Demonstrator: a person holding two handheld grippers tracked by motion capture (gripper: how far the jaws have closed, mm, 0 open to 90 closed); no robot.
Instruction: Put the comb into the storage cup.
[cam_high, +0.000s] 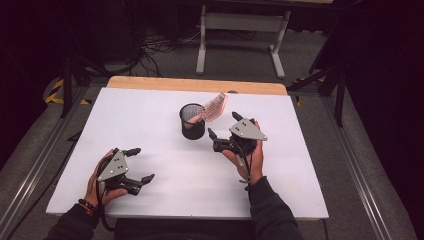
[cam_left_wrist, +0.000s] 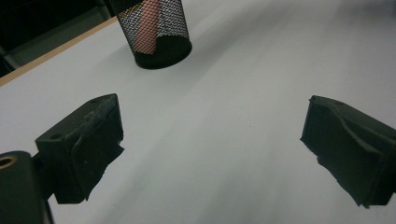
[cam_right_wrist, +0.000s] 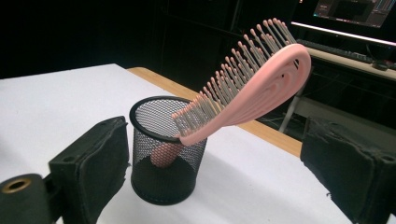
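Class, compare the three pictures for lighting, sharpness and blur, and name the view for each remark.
High view: white table bright, surroundings dark, picture soft and grainy. Left gripper view: near claw pads blurred, mesh cup fairly sharp, soft shadow bands across the table. Right gripper view: pink brush crisp and evenly lit against a black background, claw pads soft.

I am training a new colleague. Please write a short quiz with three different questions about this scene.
1. True or false: the pink hairbrush stands handle-down in the black mesh cup.
2. Which tool is nearer the cup? A) left tool B) right tool
3. Fill in: both tools have their jaws ____.

Key: 1 true; 2 B; 3 open, nothing held.
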